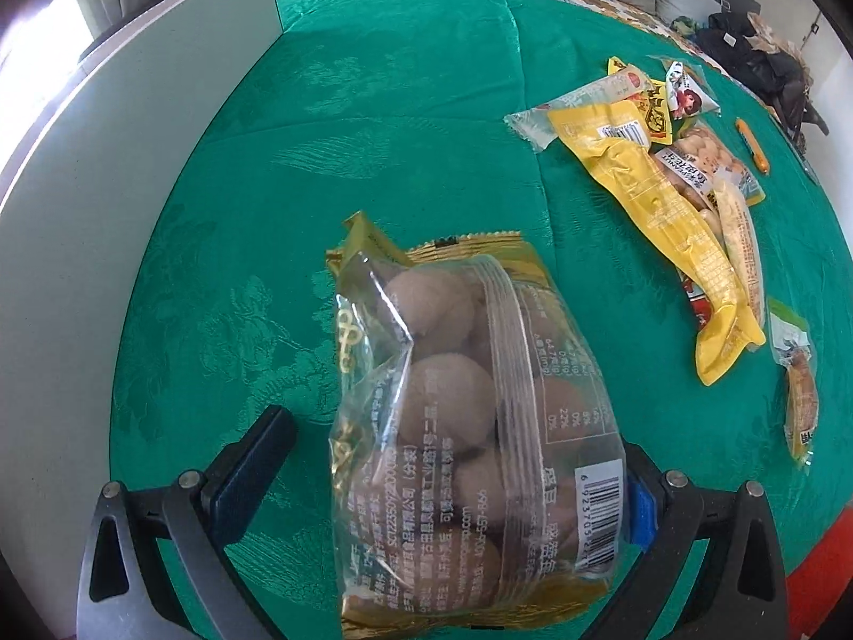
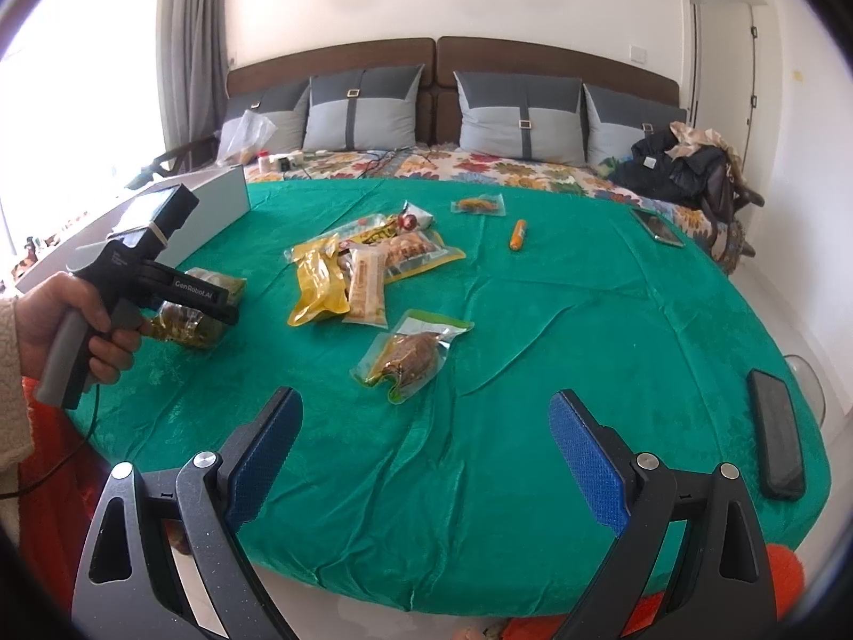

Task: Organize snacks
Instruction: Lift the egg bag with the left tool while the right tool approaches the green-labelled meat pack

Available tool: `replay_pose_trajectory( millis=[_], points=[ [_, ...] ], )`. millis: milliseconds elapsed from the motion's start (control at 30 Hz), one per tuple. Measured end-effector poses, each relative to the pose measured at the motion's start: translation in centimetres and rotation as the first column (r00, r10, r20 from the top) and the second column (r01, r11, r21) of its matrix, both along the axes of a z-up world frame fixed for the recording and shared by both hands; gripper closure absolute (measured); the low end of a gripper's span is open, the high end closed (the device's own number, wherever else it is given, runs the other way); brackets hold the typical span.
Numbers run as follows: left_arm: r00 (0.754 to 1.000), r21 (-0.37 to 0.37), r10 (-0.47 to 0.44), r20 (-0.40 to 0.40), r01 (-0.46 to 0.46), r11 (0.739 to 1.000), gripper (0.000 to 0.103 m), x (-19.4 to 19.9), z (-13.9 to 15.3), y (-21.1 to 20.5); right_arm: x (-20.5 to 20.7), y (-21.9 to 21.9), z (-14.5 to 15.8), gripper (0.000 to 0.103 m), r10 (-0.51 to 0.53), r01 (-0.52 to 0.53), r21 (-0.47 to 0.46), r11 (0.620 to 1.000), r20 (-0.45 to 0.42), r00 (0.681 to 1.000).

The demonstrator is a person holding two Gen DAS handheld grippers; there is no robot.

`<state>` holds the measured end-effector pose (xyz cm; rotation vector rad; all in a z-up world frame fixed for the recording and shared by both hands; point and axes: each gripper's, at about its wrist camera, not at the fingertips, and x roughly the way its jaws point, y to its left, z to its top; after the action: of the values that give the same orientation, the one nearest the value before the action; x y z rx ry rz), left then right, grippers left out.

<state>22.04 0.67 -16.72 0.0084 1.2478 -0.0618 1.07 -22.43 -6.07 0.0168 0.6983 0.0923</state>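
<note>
Clear packet (image 1: 458, 416) with gold trim, round brown balls inside, barcode at 4 o'clock; above green cloth (image 1: 330, 122), at 9 o'clock of snack pile (image 2: 362, 272). Hand (image 2: 69, 330) wrapped round left gripper (image 1: 453, 474) handle, pistol-style. Left jaws apart, packet between, touching right pad; grip not certain. Right gripper (image 2: 426, 442) low at near cloth edge, jaws wide apart, empty.

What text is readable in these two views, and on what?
"GenRobot.AI": side of the left gripper.
"692370...": barcode on the clear bag of round snacks; end digits hidden.
Bag's other print: upside down, too blurred.
Snack pile labels: too small to read.
</note>
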Motion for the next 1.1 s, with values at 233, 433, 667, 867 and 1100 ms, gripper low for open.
replay_pose_trajectory(
  millis=[233, 433, 667, 867, 1100],
  points=[
    [0.999, 0.019, -0.009, 0.031, 0.008, 1.000, 0.000, -0.5, -0.3, 0.1, 0.4, -0.1, -0.4, 0.007, 0.003, -0.003, 0.016, 1.000, -0.020, 1.000],
    [0.999, 0.021, -0.011, 0.046, 0.010, 1.000, 0.000, -0.9, -0.1, 0.1, 0.4, 0.1, -0.5, 0.007, 0.008, -0.008, 0.014, 1.000, -0.024, 1.000],
    [0.997, 0.019, -0.032, 0.072, 0.031, 0.999, 0.000, -1.7, 0.0, 0.2, 0.4, 0.1, -0.6, 0.007, 0.008, -0.008, 0.015, 1.000, -0.027, 1.000],
    [0.997, 0.020, -0.031, 0.072, 0.030, 0.999, 0.000, -1.8, 0.0, 0.3, 0.5, 0.1, -0.8, 0.007, 0.007, -0.006, 0.023, 1.000, -0.035, 0.999],
    [0.997, 0.020, -0.032, 0.072, 0.031, 0.999, 0.000, -1.9, 0.1, 0.3, 0.6, 0.1, -1.1, 0.007, 0.002, -0.001, 0.028, 1.000, -0.041, 0.999]
  ],
)
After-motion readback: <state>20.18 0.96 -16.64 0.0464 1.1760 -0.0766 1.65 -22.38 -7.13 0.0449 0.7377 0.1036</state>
